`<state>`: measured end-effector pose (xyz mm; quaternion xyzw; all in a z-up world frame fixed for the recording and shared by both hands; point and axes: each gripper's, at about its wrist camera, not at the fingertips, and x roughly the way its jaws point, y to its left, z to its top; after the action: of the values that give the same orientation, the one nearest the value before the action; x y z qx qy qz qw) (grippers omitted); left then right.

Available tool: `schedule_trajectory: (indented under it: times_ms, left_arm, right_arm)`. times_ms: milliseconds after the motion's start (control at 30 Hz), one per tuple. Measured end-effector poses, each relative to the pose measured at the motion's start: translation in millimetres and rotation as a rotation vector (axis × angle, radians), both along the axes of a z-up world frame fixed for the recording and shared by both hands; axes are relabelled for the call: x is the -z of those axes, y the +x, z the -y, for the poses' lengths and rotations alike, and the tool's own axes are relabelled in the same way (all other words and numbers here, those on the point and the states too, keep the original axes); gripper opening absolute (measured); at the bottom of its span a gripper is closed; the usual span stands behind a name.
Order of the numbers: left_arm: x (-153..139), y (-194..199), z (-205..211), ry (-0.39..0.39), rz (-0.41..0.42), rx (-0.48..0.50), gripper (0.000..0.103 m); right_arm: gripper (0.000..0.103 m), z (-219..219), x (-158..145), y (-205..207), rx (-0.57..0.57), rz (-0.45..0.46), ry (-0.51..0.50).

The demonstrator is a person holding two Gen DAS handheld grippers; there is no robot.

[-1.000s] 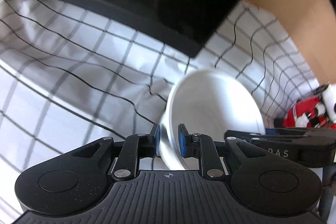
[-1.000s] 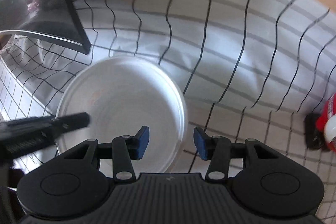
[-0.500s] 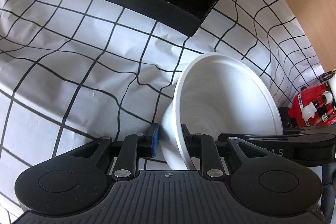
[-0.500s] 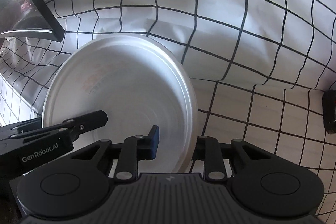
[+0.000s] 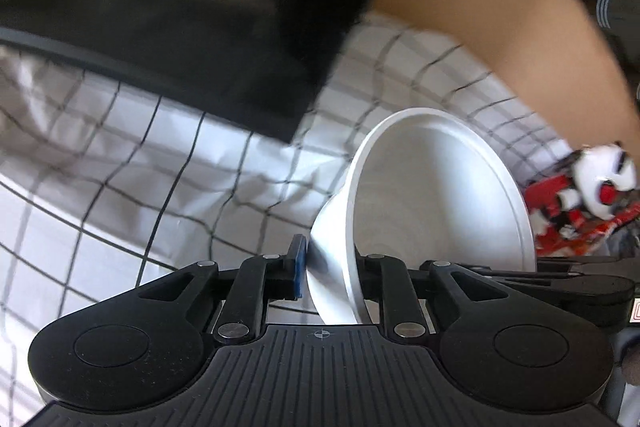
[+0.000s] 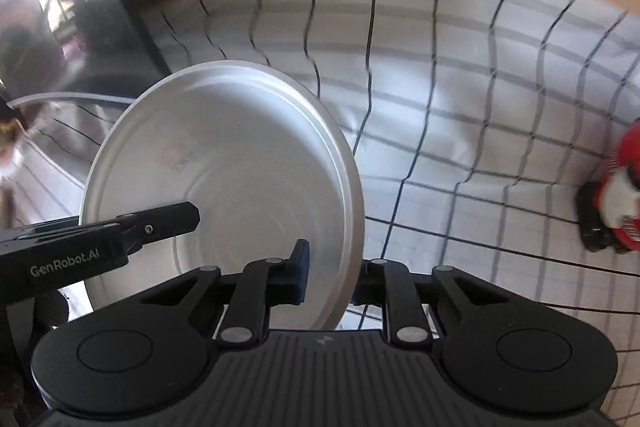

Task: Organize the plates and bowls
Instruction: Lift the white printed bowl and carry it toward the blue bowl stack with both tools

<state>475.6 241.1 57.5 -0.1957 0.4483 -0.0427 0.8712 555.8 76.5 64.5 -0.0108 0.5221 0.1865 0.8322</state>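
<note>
Above checked cloth (image 6: 460, 147): both grippers (image 5: 330, 273) (image 6: 332, 277) clamp white bowl (image 6: 240, 167); "GenRobot.AI" legible.

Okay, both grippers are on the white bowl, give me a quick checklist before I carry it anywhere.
1. Left gripper fingers clamp the bowl wall, closing tighter: ok.
2. Right gripper shut on the opposite rim: ok.
3. Bowl empty inside: ok.
4. Bowl clear of the checked tablecloth: cannot tell, its base is hidden.
5. Black screen near the bowl's far side: not ok, keep away.
6. Red toy off to the right, apart from the bowl: ok.
</note>
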Motion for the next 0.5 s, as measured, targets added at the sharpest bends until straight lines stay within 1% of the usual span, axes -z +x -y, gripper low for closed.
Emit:
schedule_trajectory:
  times_ms: [133, 200, 300, 400, 500]
  left_arm:
    - [-39, -17, 36, 0.002, 0.029, 0.048, 0.02]
    - [-55, -24, 58, -0.001, 0.053, 0.074, 0.02]
    - [-75, -39, 104, -0.001, 0.078, 0.138, 0.019]
    - [-82, -55, 157, 0.001, 0.07, 0.219, 0.018]
    - [-82, -69, 213, 0.005, 0.065, 0.307, 0.018]
  right_arm:
    - [0.018, 43, -39, -30, 0.032, 0.055, 0.04]
    - [0.018, 76, -58, -50, 0.05, 0.081, 0.065]
    - [0.018, 127, -79, -81, 0.083, 0.127, 0.071]
    - [0.018, 177, -92, -112, 0.129, 0.173, 0.052]
    - [0.018, 225, -96, -138, 0.181, 0.203, 0.025]
